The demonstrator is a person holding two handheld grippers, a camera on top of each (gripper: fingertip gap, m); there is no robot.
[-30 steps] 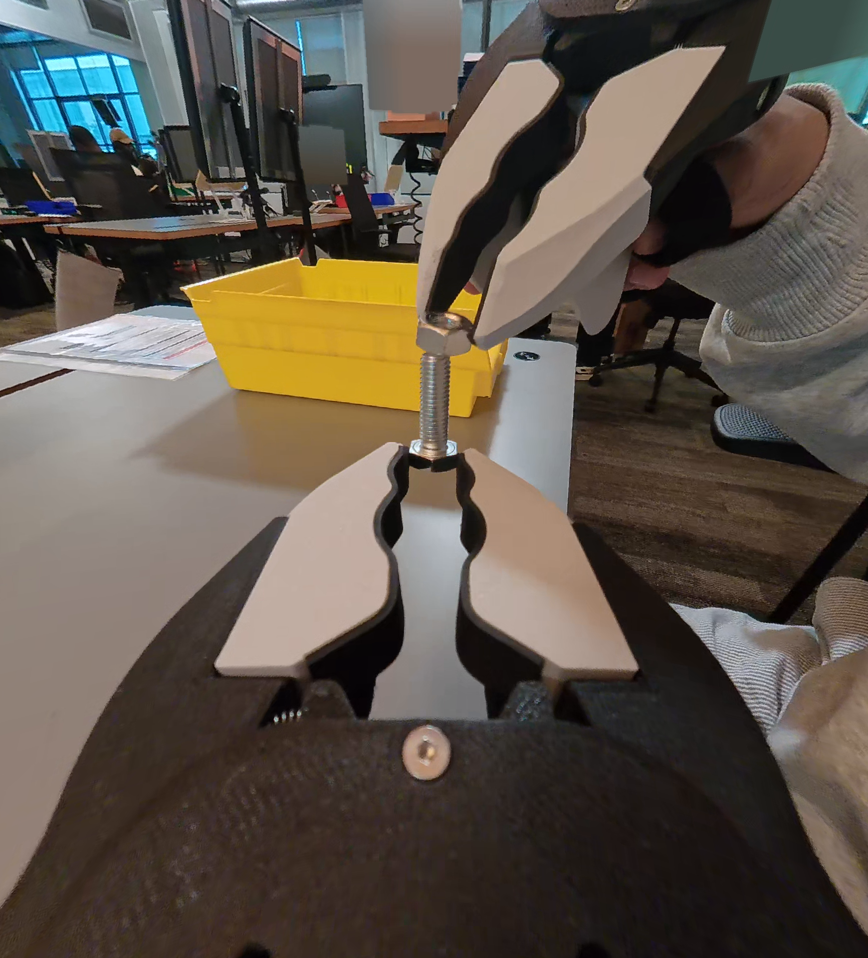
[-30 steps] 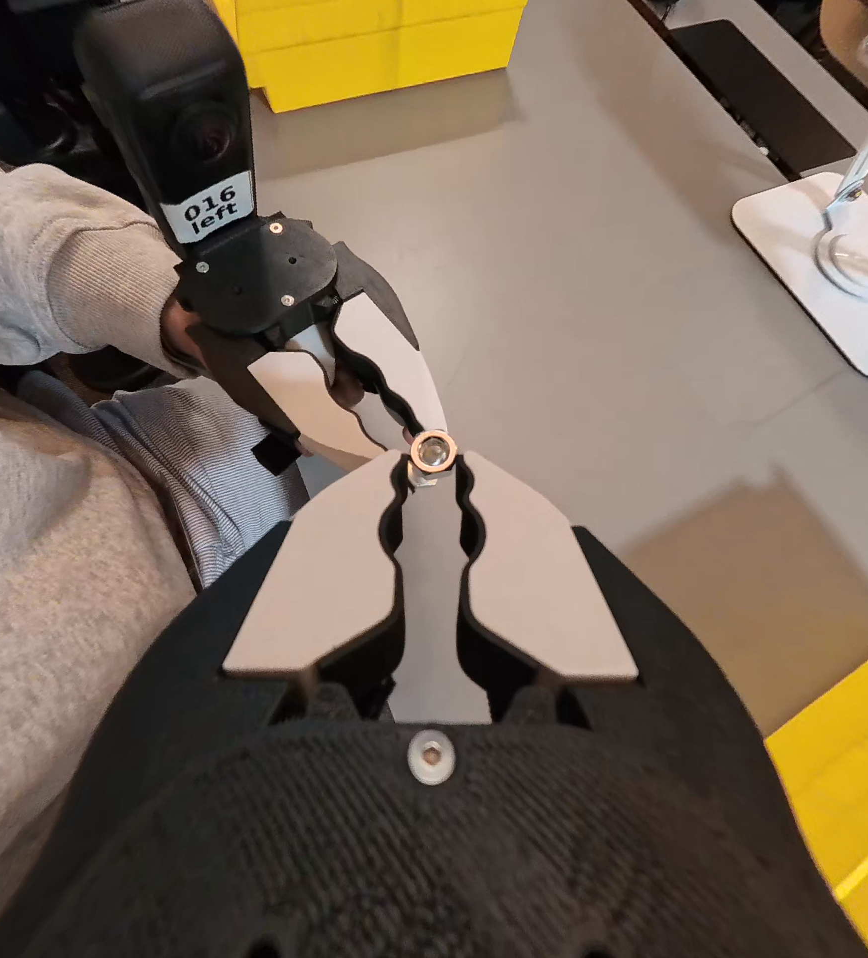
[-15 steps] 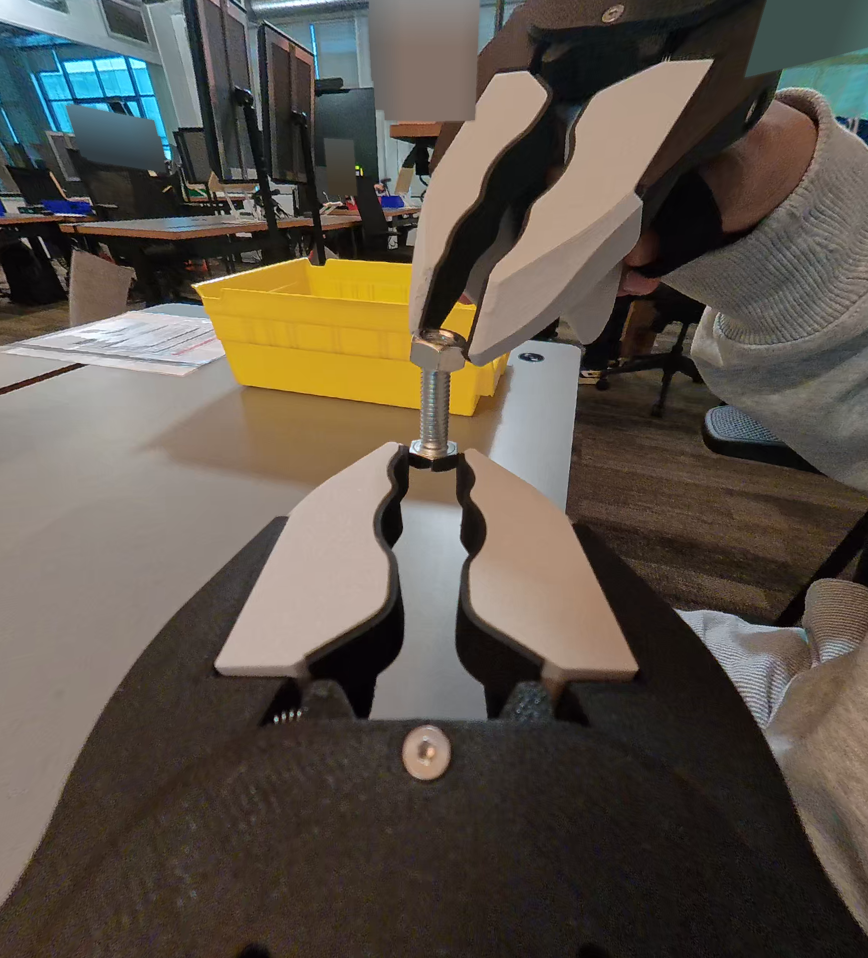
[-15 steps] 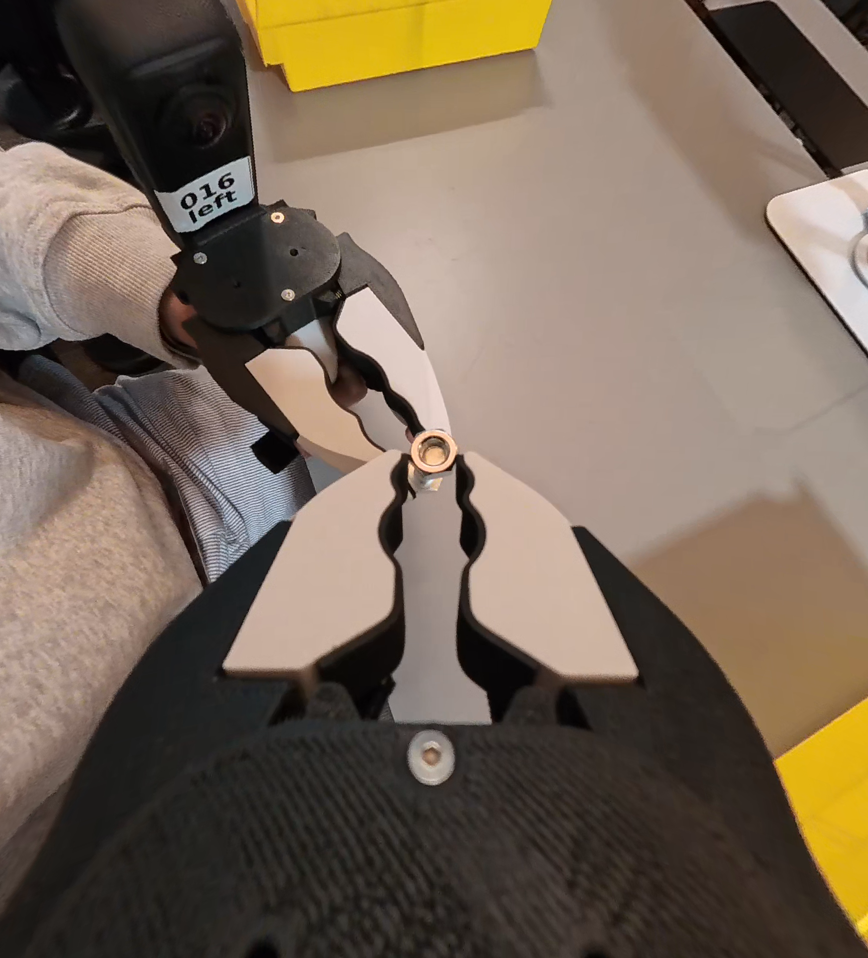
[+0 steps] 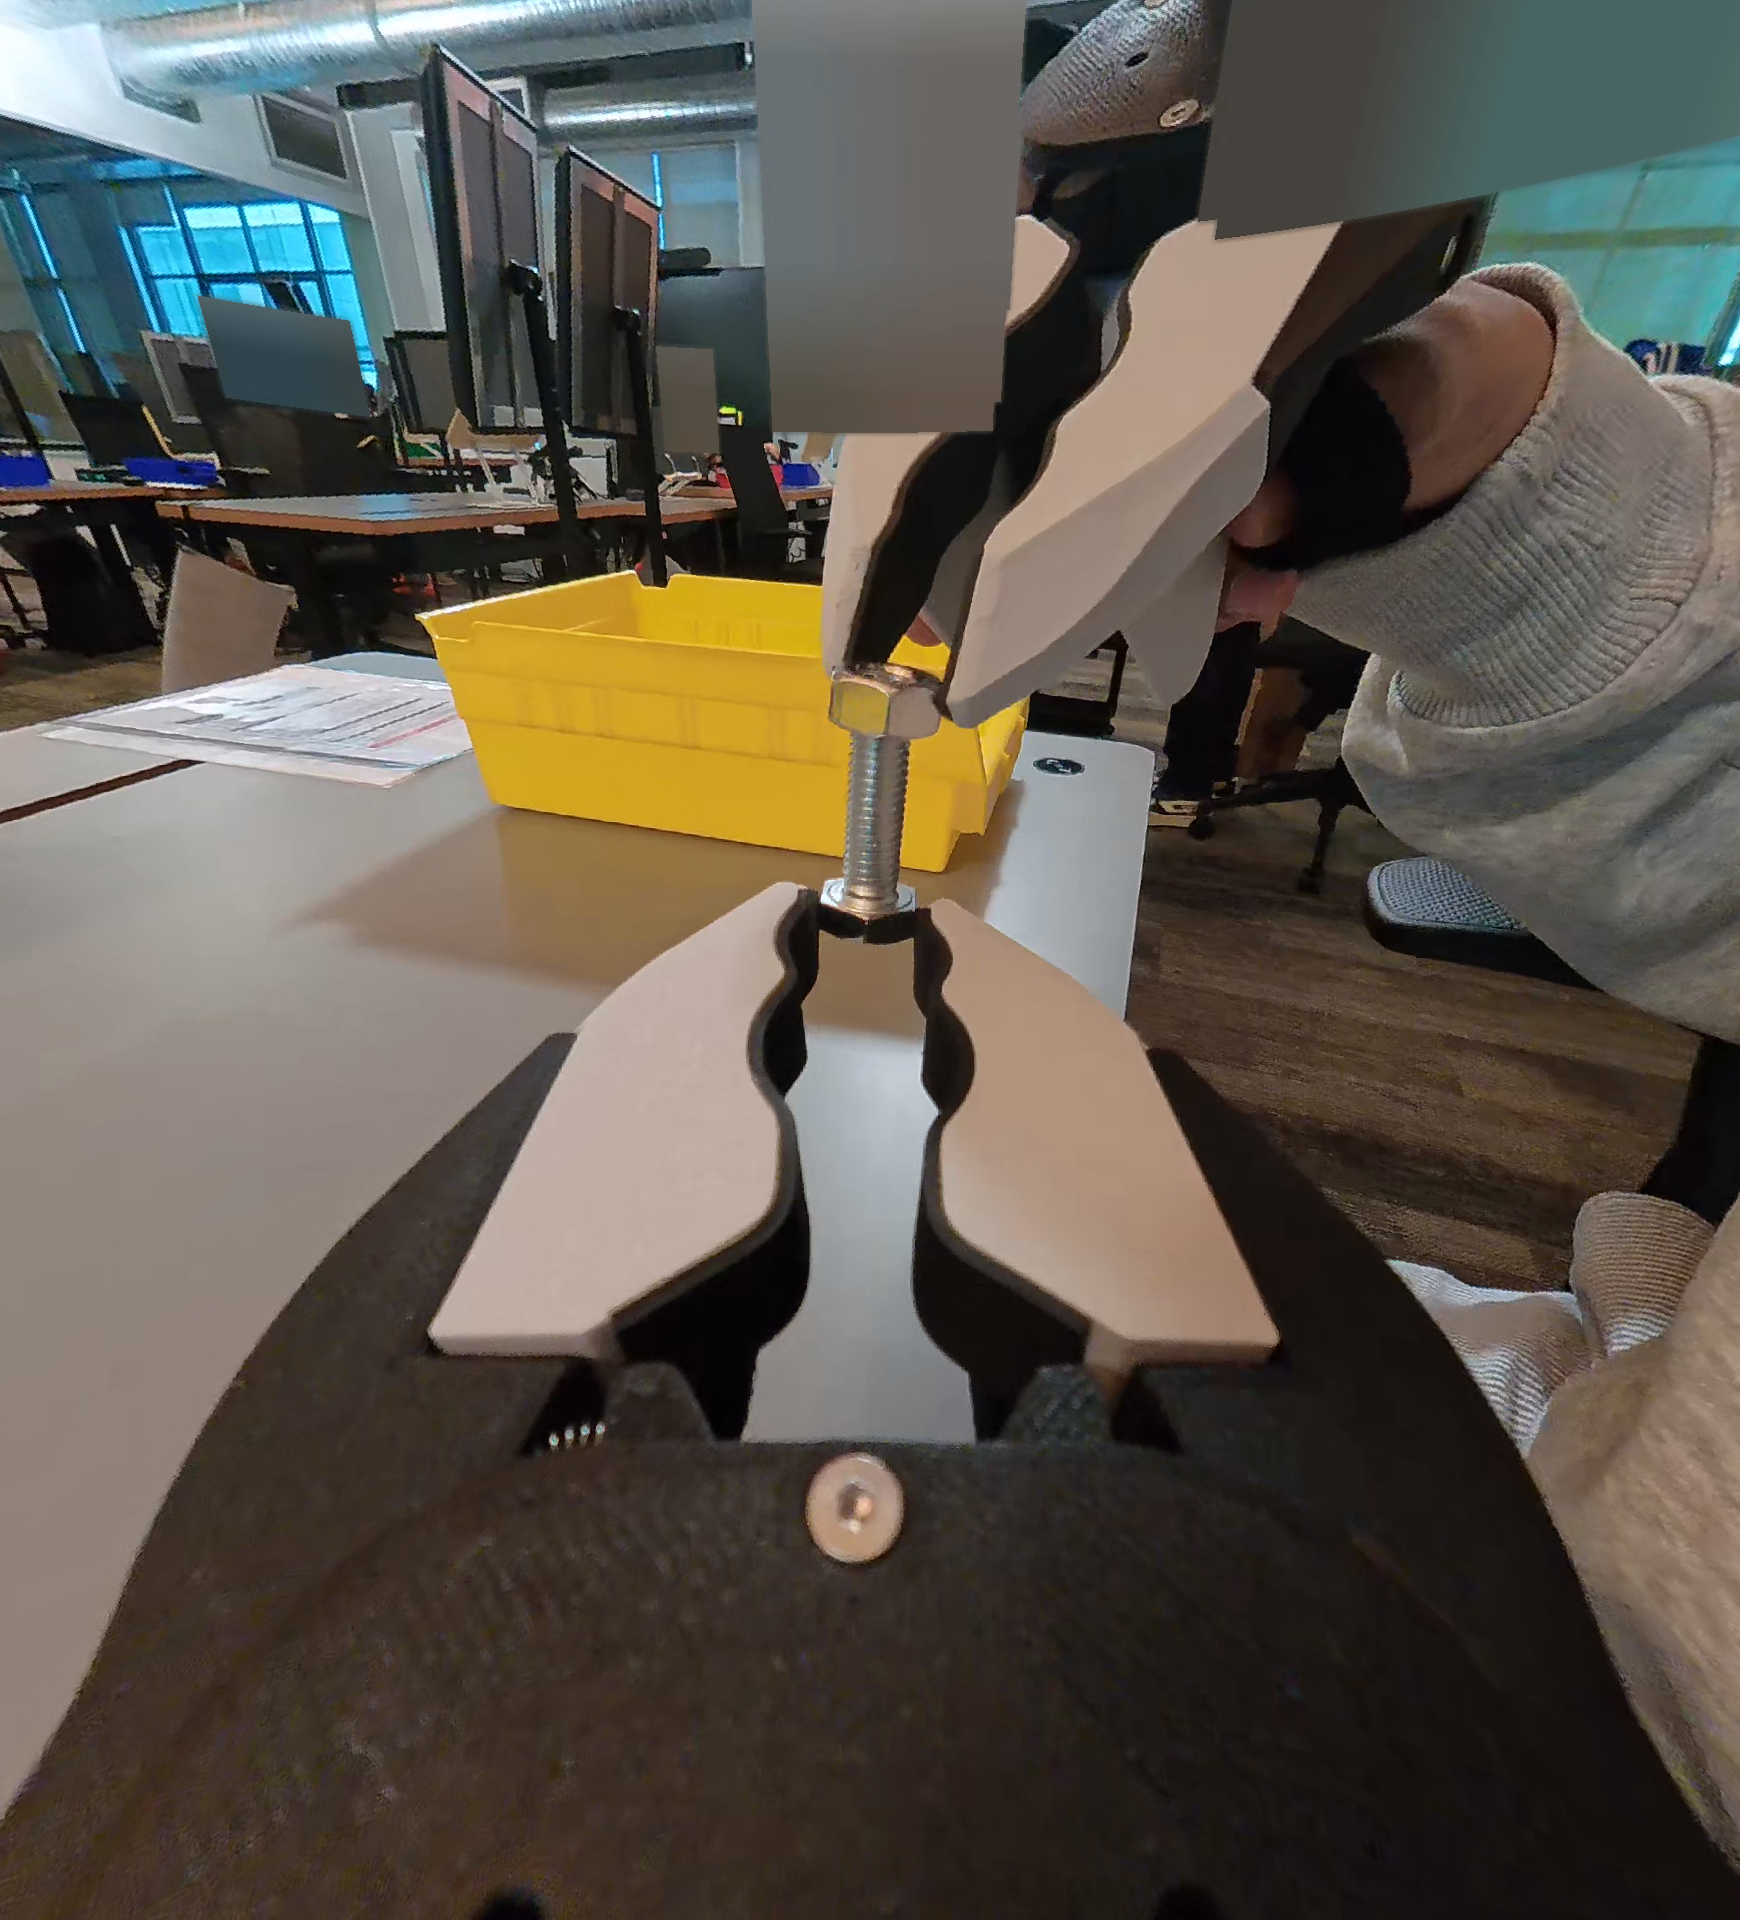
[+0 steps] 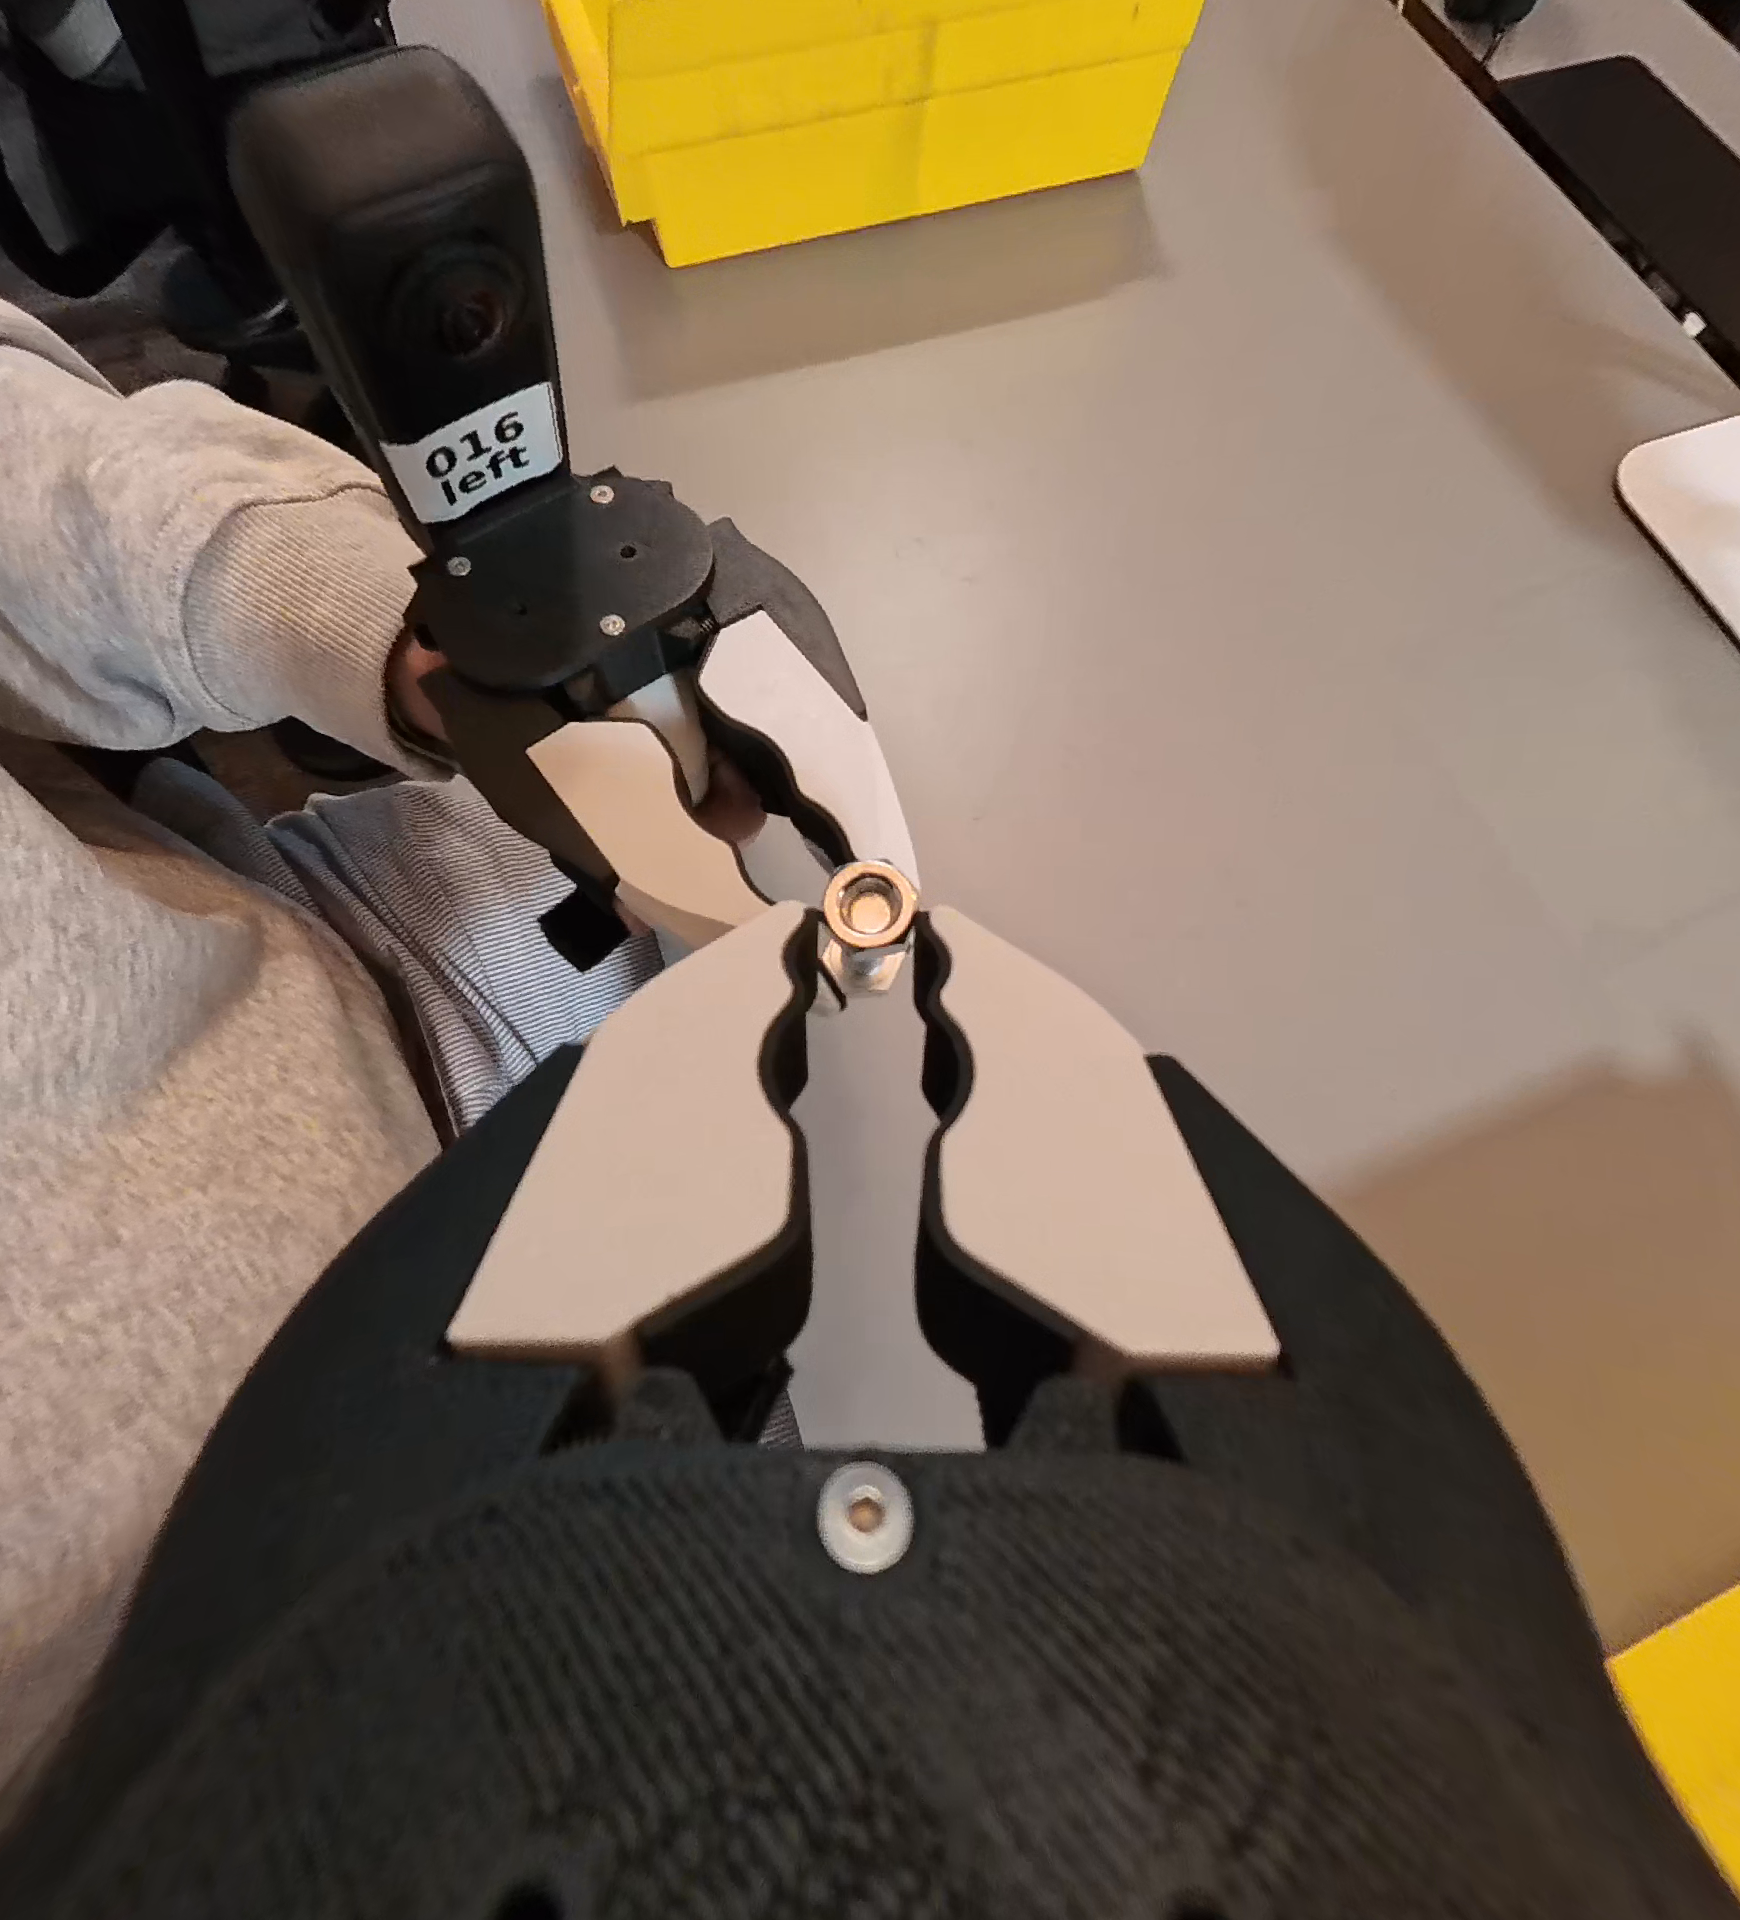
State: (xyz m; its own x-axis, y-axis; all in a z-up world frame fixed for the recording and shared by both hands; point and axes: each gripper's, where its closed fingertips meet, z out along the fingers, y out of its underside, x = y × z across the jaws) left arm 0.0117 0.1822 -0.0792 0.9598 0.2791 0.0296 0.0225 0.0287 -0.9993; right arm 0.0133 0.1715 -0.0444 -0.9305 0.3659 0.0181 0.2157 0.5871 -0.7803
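Observation:
A silver bolt (image 5: 876, 821) stands upright above the grey table (image 5: 222, 1039). My left gripper (image 5: 866, 920) is shut on the bolt's lower end, level with the table. A hex nut (image 5: 884, 701) sits at the top of the thread. My right gripper (image 5: 897, 681) comes down from above and is shut on that nut. In the right wrist view I look down the bolt's axis. There the nut (image 6: 868, 902) sits between the tips of my right gripper (image 6: 868, 925), and the left gripper (image 6: 819, 883) reaches in from the upper left.
A yellow bin (image 5: 720, 717) stands at the table's far end and also shows in the right wrist view (image 6: 876, 104). Another yellow bin corner (image 6: 1739, 1714) is at lower right. A white stand base (image 6: 1739, 551) and papers (image 5: 274, 717) lie on the table. The table edge (image 5: 1136, 883) is just right of the bolt. Only a small space, under 4 cm, lies between the two pairs of fingers.
My right gripper has turned a little around the bolt with the nut in it. The nut sits slightly lower on the thread. The left gripper still holds the bolt.

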